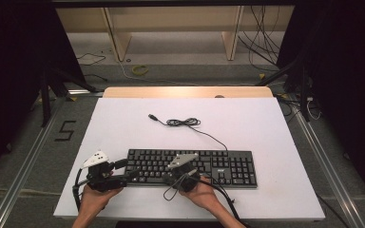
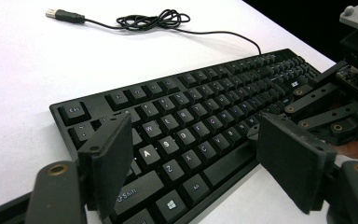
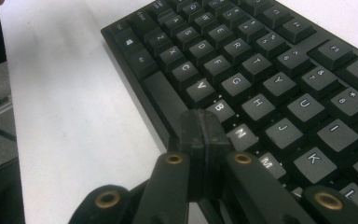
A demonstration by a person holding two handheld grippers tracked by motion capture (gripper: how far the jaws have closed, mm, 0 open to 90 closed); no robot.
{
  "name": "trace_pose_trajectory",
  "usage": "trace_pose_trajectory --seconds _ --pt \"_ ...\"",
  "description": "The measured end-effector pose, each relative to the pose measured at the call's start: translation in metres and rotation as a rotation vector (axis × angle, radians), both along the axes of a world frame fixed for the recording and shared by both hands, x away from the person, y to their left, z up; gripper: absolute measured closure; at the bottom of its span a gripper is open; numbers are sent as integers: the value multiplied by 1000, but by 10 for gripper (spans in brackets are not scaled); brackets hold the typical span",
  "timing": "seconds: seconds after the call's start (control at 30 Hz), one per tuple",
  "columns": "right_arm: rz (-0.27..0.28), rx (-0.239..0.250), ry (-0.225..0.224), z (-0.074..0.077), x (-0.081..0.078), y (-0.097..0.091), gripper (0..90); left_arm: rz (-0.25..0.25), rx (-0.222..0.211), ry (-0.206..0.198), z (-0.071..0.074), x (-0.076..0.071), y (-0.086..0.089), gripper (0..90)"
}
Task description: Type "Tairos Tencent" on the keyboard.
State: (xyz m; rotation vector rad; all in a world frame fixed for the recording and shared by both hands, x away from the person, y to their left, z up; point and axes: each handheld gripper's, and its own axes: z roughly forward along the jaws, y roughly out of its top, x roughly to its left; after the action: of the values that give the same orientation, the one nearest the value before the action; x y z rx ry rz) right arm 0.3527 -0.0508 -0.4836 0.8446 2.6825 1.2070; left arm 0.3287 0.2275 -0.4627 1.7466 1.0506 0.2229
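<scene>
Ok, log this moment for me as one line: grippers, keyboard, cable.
left gripper: open, at keyboard's left end | right gripper: shut, empty, tips near B/N keys | USB cable: unplugged, loose on table

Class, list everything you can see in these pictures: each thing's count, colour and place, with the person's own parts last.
keyboard: 1, black, near middle of table
cable: 1, black, runs from keyboard's back to a loose coil, USB plug free
table: 1, white top, wooden far edge
left gripper: 1, black, jaws open over keyboard's left end
right gripper: 1, black, jaws shut at keyboard's front edge near B and N
hands: 2, at table's near edge
</scene>
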Motion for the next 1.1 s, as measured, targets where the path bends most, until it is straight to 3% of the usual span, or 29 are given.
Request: trace_pose_trajectory --seconds 0.2,0.27,0.3,0.4,0.67,1.1 --pt "-7 10 9 1 1 -1 900 0 6 -1 0 1 0 268" --pt "-6 28 16 3 2 -3 848 0 6 0 -1 1 0 269" --pt "1 81 22 7 3 -7 830 -1 7 -1 -1 1 0 269" --pt "2 112 15 12 4 -12 793 -3 15 0 -1 1 0 268" --pt "-3 125 11 15 6 -15 678 -5 18 1 -1 2 0 269" --pt "-39 146 1 22 11 -23 581 -7 24 10 -3 3 -1 271"
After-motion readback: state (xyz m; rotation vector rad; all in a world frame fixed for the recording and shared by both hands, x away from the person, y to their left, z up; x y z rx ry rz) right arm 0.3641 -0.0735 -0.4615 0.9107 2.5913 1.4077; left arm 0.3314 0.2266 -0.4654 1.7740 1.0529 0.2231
